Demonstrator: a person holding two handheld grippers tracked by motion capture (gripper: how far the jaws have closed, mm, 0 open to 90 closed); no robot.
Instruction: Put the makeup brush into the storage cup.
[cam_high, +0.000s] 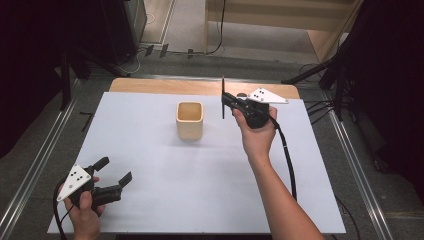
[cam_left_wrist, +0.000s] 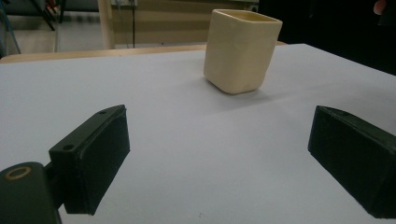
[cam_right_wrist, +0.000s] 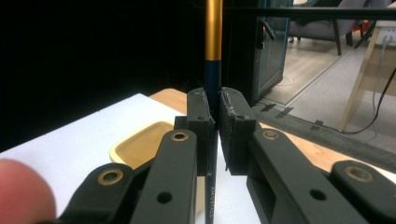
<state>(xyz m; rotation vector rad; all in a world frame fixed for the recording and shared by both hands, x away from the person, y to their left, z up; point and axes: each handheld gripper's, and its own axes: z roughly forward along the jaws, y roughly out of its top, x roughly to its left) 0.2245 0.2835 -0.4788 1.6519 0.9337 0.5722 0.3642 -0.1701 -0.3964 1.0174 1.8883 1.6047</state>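
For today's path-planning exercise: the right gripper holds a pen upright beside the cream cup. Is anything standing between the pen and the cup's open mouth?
Nothing visible does. The right gripper is shut on the pen, held upright just right of the cup. Bare white table lies between them, and the left gripper rests far off, open.

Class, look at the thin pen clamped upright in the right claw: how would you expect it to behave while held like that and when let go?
The pen looks stiff: it stands straight above the right claw. Gripped on a narrow, smooth barrel, it may well slip or pivot. Released over the cream cup, its round shaft would probably lean on the rim, or roll if it lands on the table.
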